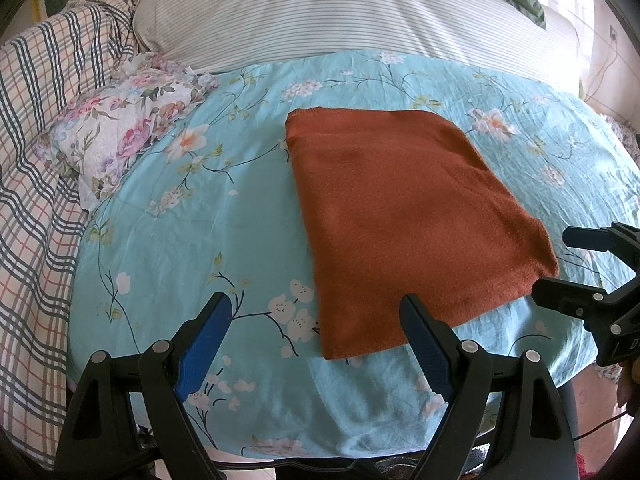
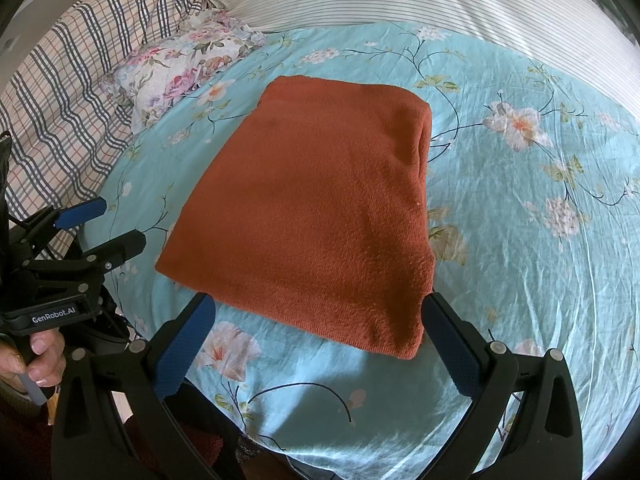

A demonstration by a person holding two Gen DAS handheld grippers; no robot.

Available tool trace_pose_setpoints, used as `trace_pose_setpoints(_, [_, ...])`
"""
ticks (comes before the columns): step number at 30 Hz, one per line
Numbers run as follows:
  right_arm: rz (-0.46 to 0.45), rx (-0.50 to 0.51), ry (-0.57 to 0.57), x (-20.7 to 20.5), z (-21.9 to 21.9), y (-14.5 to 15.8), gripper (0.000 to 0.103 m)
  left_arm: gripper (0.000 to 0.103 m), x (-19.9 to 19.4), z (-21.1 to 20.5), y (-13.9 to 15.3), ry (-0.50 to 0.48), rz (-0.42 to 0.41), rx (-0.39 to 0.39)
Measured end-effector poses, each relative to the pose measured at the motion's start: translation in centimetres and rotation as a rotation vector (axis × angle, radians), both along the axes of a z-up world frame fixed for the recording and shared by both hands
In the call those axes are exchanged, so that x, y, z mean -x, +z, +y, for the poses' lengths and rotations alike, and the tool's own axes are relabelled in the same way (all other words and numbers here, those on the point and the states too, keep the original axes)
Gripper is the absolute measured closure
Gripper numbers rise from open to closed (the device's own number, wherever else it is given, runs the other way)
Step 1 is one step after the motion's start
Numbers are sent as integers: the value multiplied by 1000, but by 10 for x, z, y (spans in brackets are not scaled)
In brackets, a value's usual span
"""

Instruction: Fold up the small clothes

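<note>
Fuzzy matt cloth (terry-like) on smooth sheet.

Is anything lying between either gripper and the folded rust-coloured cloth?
Nothing visible. The left gripper and right gripper are both open just short of the rust cloth, with only bare floral sheet between. The floral pillow sits off to the far left.

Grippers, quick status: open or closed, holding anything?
Left gripper: open, holding nothing, near edge of the folded rust-orange cloth.
Right gripper: open, holding nothing, fingers straddling the cloth's near edge.
</note>
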State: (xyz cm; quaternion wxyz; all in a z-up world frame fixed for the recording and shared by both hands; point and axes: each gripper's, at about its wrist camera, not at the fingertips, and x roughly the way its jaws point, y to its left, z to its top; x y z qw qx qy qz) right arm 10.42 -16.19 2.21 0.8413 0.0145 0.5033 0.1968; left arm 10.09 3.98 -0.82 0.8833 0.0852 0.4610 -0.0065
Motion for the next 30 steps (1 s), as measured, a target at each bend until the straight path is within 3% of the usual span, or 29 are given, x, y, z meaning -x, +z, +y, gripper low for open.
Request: trace_pose_setpoints(30, [4,0,11,-3,-3,0,0,17,-1,0,2,-4,-4,-2])
